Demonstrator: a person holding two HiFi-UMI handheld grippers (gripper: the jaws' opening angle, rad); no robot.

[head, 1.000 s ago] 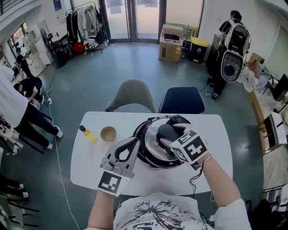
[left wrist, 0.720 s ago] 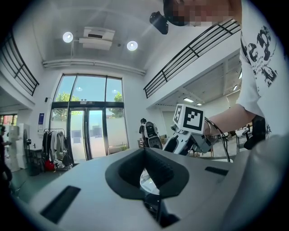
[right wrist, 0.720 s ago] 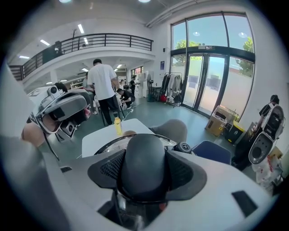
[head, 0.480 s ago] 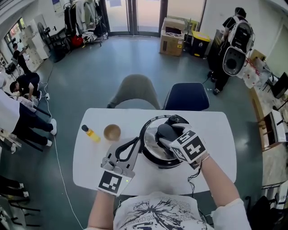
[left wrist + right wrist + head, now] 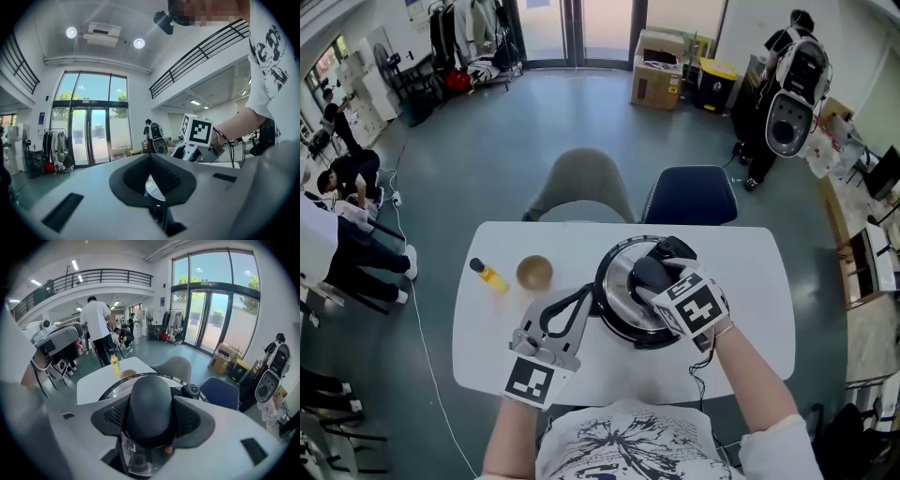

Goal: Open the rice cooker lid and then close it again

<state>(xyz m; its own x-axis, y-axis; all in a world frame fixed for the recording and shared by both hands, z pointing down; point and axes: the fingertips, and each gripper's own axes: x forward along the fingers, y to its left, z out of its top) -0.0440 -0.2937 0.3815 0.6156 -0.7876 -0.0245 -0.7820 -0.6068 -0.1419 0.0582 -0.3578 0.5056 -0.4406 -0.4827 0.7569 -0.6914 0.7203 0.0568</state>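
My right tool (image 5: pixel 654 277) is clamped on the dark knob (image 5: pixel 150 408) at the middle of the lid (image 5: pixel 622 298). The pads sit on opposite sides of the knob, at a middling width set by the knob itself. I come at it from above and slanted downward, because that keeps the grip centred and lets me carry the lid level rather than tipping it by one edge.

The rice cooker (image 5: pixel 623 336) stands near the middle of the white surface (image 5: pixel 750 281), just in front of me, and the lid lies squarely over its mouth. From these views I cannot tell whether the rim is fully seated or a little above the pot. I judge this to be the closing half of the job, since the lid is lined up with the body.

My left tool (image 5: pixel 587 302) lies level at the cooker's left side with its tips drawn together and nothing that I can make out between them. Only a sliver of shiny metal shows through the gap behind the tips. They are at the cooker's edge, and I take that as a brace so the pot does not slide while the other hand works.

A small bowl (image 5: pixel 534 273) and a yellow bottle (image 5: pixel 487 277) stand well to the left, out of the lid's way.
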